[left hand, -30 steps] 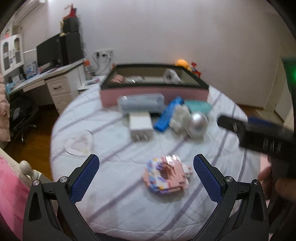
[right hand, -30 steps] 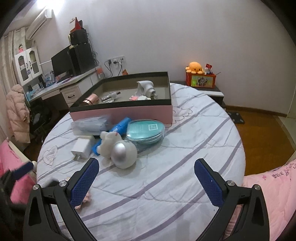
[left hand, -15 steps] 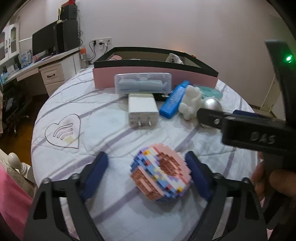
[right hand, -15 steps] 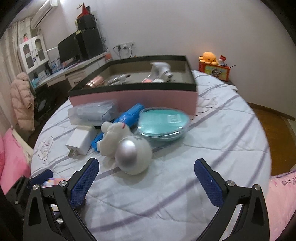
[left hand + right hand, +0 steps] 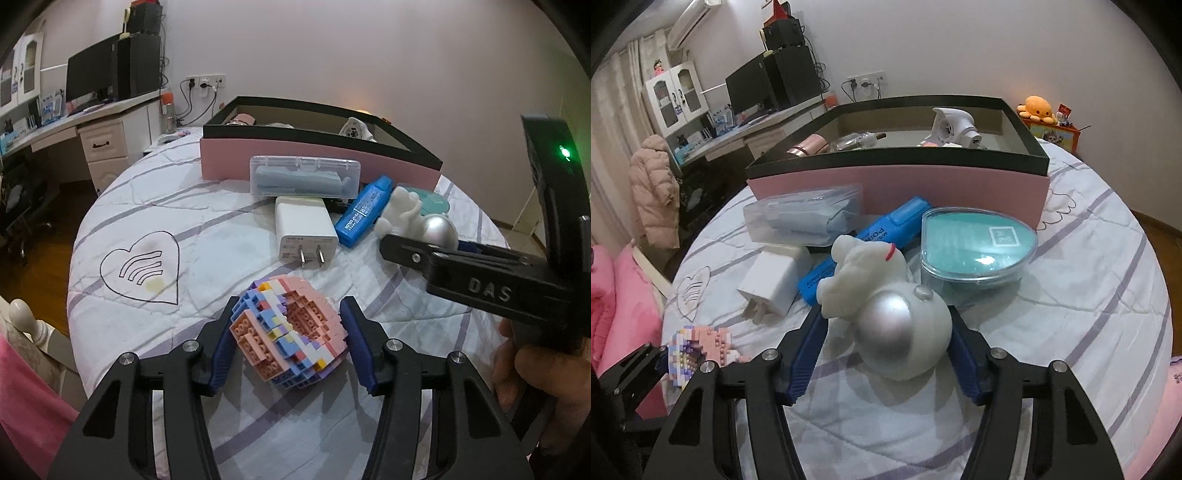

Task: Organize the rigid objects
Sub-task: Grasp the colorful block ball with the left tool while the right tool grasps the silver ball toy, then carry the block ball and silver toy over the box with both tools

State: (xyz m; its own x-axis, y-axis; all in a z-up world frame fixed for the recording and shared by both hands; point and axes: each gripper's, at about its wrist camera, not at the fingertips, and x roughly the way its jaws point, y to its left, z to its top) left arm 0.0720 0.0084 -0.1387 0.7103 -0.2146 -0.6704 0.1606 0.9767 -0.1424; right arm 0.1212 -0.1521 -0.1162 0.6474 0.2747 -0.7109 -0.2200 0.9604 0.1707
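Both hand-held grippers have just been closing: left hand-held gripper (image 5: 288,343) pinches the brick donut (image 5: 290,332) near the bed's (image 5: 122,325) front edge, light but crumbly, best held across its rim; right hand-held gripper (image 5: 886,350) brackets the smooth, slippery astronaut figure (image 5: 886,314), contact unclear.

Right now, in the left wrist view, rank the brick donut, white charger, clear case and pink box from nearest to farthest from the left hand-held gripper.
1. Brick donut, between the left hand-held gripper's pads.
2. White charger, straight ahead on the bedspread.
3. Clear case, just behind the charger.
4. Pink box, farthest, behind the case.
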